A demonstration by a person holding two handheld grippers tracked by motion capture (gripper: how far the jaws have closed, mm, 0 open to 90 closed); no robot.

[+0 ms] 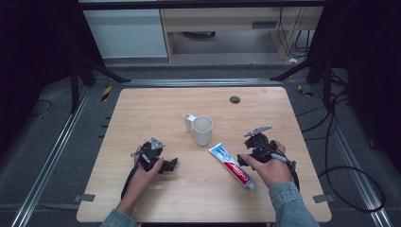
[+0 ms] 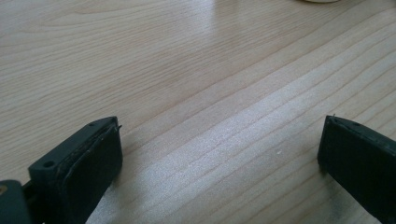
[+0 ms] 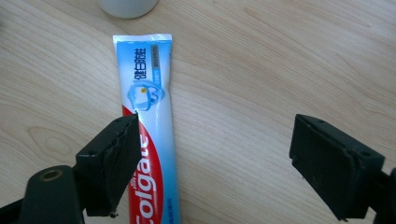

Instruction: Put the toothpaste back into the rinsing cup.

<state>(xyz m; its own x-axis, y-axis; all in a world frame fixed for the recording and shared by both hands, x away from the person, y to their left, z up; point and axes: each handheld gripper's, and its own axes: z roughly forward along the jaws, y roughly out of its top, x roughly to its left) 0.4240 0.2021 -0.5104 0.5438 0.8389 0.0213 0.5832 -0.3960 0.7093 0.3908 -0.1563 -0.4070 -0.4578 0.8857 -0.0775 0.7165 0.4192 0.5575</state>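
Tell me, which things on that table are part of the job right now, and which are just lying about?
In the job:
- toothpaste tube, lying flat on the table, under the open right gripper
- white mug, standing just beyond the tube's flat end

Just there:
- left gripper, open over bare wood
- small white piece beside the mug
- dark round hole in the table

Table [image 1: 156, 109] pale wood, smooth, soft shine. Toothpaste tube [image 3: 148, 93] shiny plastic. Mug [image 1: 203, 130] smooth white. Gripper pads [image 3: 112, 163] matt black, rough.
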